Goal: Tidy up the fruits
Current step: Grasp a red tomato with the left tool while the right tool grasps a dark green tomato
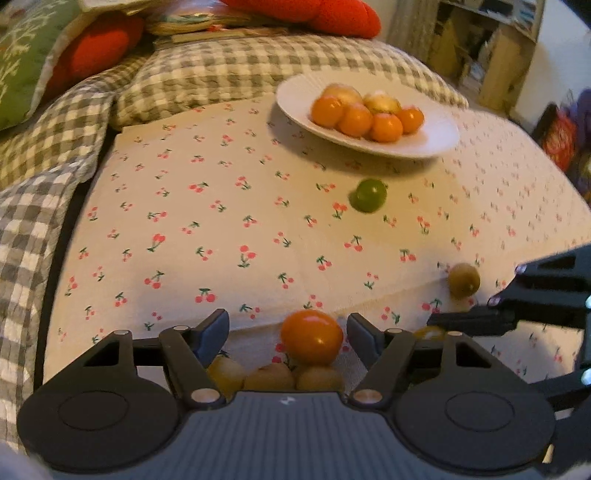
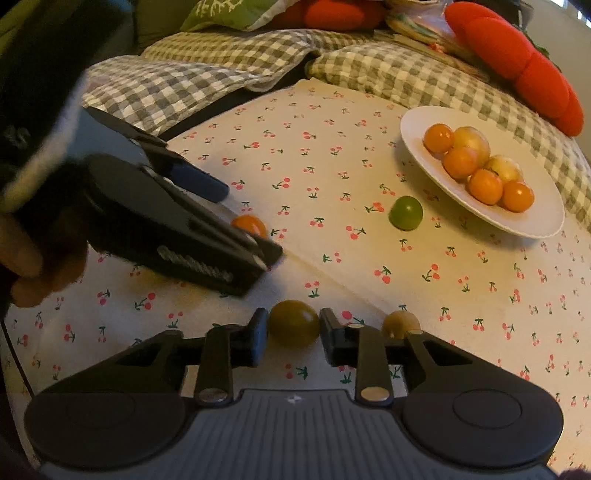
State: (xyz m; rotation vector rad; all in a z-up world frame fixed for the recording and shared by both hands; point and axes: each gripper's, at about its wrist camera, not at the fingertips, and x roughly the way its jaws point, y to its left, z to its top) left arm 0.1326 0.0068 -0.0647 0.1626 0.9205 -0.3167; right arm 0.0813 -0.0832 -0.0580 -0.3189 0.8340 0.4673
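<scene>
The left gripper (image 1: pixel 288 332) is hanging low over the cherry-print cloth (image 1: pixel 229 221) with its fingers spread wide, an orange fruit (image 1: pixel 311 336) sitting between them with a gap showing on each side, so nothing is being squeezed. Just under that gripper's body, three brownish-yellow fruits (image 1: pixel 271 376) are huddling together. To its right, the right gripper (image 2: pixel 293 332) is bracketing a dark olive fruit (image 2: pixel 293 323), its pads lying just beside the skin; whether they are actually pressing it, I cannot tell. A brown fruit (image 2: pixel 400 324) is lying just beside the right finger on the outer side.

Farther out on the cloth, a green fruit (image 1: pixel 368 195) is resting alone, near the front edge of the white plate (image 1: pixel 424 147). The plate is holding four orange fruits (image 1: pixel 354 119) in front and two pale yellowish ones (image 1: pixel 380 102) behind them, all touching in a cluster.

Beyond the plate, a grey-checked blanket (image 1: pixel 207 77) is bunching along the cloth's far edge, with red cushions (image 1: pixel 332 14) and a green patterned pillow (image 1: pixel 22 59) piled behind it.
</scene>
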